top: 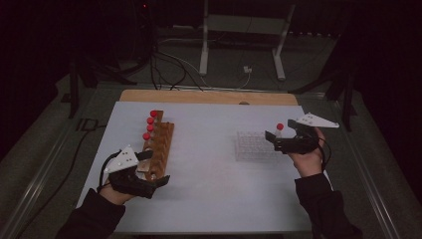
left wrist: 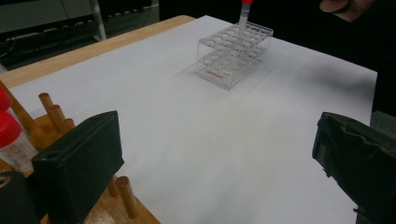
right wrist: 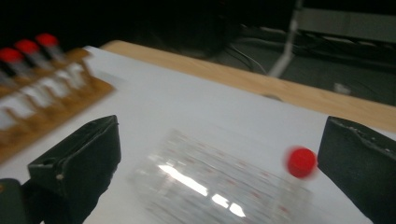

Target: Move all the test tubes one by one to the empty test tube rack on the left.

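One red-capped tube (top: pixel 279 129) standing in clear rack (top: pixel 251 146) at table (top: pixel 209 164) right side; right claw (top: pixel 272 139) hovering beside it, jaws apart, gripping nothing. Left claw (top: pixel 158 175) gaping empty near wooden rack (top: pixel 160 144).

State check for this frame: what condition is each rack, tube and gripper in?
wooden rack: flat on the table, far end loaded
four red-capped tubes: upright in the wooden rack
clear rack: flat, one tube in it
single red-capped tube: upright in the clear rack
left gripper: open, nothing held
right gripper: open, nothing held
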Available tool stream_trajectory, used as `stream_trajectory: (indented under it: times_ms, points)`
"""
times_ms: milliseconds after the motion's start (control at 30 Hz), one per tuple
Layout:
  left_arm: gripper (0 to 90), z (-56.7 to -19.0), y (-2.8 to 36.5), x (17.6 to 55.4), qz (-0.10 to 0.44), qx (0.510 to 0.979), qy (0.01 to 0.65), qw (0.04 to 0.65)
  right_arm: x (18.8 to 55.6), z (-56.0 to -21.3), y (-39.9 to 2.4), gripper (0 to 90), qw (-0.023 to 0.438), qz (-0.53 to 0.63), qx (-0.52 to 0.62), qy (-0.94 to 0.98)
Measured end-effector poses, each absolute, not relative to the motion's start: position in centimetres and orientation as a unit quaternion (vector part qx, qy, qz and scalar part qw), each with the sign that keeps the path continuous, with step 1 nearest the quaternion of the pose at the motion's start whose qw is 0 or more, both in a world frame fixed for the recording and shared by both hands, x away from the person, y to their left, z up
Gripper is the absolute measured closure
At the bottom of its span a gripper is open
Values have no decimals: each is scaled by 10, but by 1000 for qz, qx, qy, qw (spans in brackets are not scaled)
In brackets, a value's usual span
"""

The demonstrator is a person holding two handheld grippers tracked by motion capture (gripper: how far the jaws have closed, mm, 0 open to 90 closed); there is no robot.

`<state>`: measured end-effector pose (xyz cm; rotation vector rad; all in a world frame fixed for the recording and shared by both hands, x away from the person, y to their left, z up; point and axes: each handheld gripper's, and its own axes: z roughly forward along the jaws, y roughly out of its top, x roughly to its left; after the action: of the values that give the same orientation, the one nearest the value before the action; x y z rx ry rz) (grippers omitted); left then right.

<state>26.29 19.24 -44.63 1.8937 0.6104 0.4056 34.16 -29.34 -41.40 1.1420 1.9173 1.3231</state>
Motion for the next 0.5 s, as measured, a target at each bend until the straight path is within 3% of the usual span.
stream_trajectory:
  times_ms: [200, 500]
  points:
    - [25, -447, 192, 263, 166, 793, 254, 529, 353, -432, -308, 3, 275, 470, 453, 706]
    - [25, -449, 191, 264, 164, 797, 254, 524, 365, -455, -312, 185, 279, 439, 483, 704]
